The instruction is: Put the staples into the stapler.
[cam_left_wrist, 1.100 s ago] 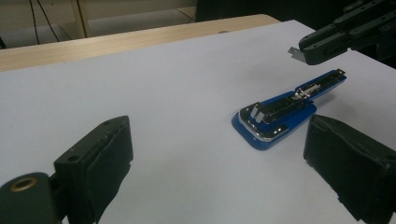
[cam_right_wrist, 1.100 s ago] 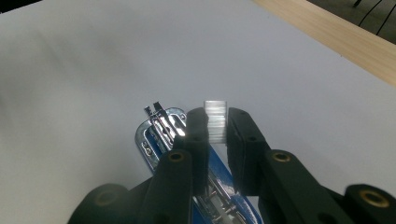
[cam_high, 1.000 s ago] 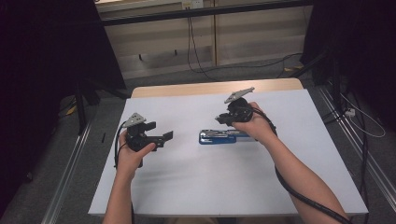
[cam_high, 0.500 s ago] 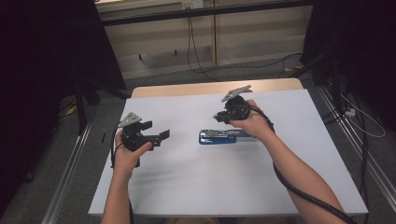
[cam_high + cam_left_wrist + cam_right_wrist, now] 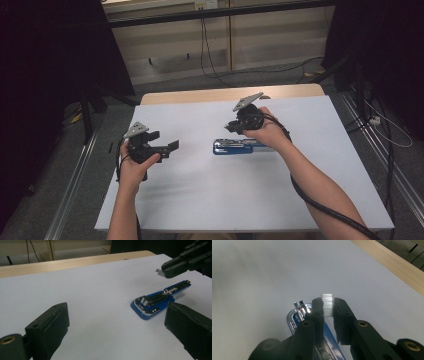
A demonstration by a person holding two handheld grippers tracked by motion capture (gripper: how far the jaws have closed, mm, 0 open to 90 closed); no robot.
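A blue stapler (image 5: pixel 237 146) lies opened flat on the white table top, its metal staple channel (image 5: pixel 157 298) facing up. My right gripper (image 5: pixel 231 126) hovers just above the stapler's far end, shut on a small silver strip of staples (image 5: pixel 327 304) that sticks out past its pads. From the left gripper view the same strip (image 5: pixel 158 270) shows at the tip of the right gripper (image 5: pixel 175 267). My left gripper (image 5: pixel 167 147) hangs left of the stapler, pointing toward it, open and empty, its pads (image 5: pixel 53 322) wide apart.
The white sheet (image 5: pixel 210 190) covers most of the table; a bare wooden strip (image 5: pixel 200 95) runs along the far edge. Cables trail from both grippers, the right one (image 5: pixel 320 205) along the forearm. Dark floor, rails and stands surround the table.
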